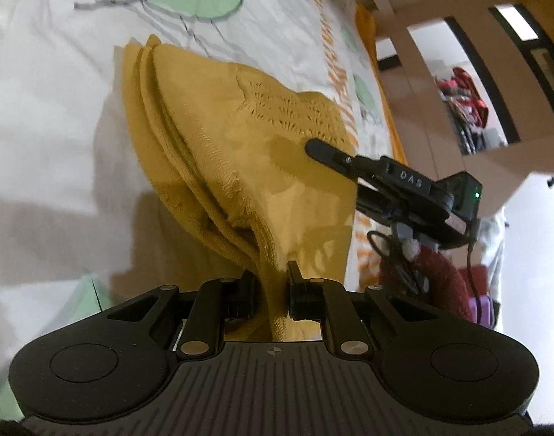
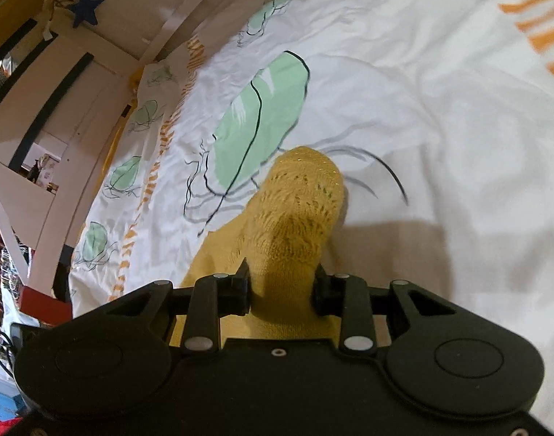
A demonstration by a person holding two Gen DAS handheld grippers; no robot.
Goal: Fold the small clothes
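Knitwear in mustard yellow [image 1: 218, 152], ribbed along its edges and pierced with a lacy openwork pattern, hangs lifted over a bed sheet [image 1: 40, 109] of crumpled white cotton printed with green leaves and orange stripes. The left claw [image 1: 271, 287] pinches a narrow bunched fold of it. The right claw [image 2: 282, 283] grips a thicker, rounded hump of the same garment between its black pads.

Mustard-yellow knitted garment [image 1: 218, 145] with openwork lace band, folded in layers, lifted off the white leaf-printed bedsheet [image 1: 40, 109]; near edge bunched, right end raised, far-left corner trailing on sheet.
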